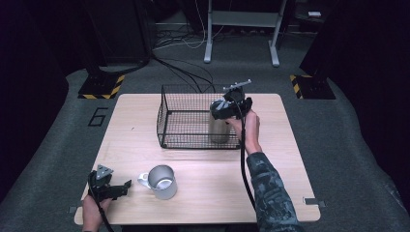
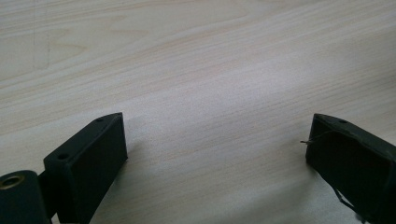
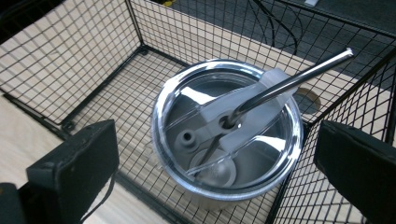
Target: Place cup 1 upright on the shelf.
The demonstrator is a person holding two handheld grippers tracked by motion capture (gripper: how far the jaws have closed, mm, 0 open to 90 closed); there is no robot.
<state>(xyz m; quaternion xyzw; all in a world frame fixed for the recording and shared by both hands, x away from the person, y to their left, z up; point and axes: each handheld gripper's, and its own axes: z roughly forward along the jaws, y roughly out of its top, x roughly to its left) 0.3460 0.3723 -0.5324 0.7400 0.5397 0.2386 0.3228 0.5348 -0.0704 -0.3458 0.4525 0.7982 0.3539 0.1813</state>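
Note:
A steel tumbler (image 3: pixel 226 135) with a clear lid and a metal straw (image 3: pixel 299 77) stands upright in the front right corner of a black wire basket (image 1: pixel 186 116). In the high view my right gripper (image 1: pixel 221 115) hovers just above the tumbler (image 1: pixel 218 131). In the right gripper view it (image 3: pixel 219 137) is open, its jaws wide apart on either side of the lid without touching it. A steel mug (image 1: pixel 162 181) with its handle to the left sits near the table's front. To its left my left gripper (image 1: pixel 124 188) rests low and open (image 2: pixel 217 123) over bare wood.
The light wooden table (image 1: pixel 270 183) has bare room on its right and left sides. The basket's wire walls (image 3: pixel 336 107) stand close around the tumbler. Cables and a white frame stand on the floor beyond the far edge.

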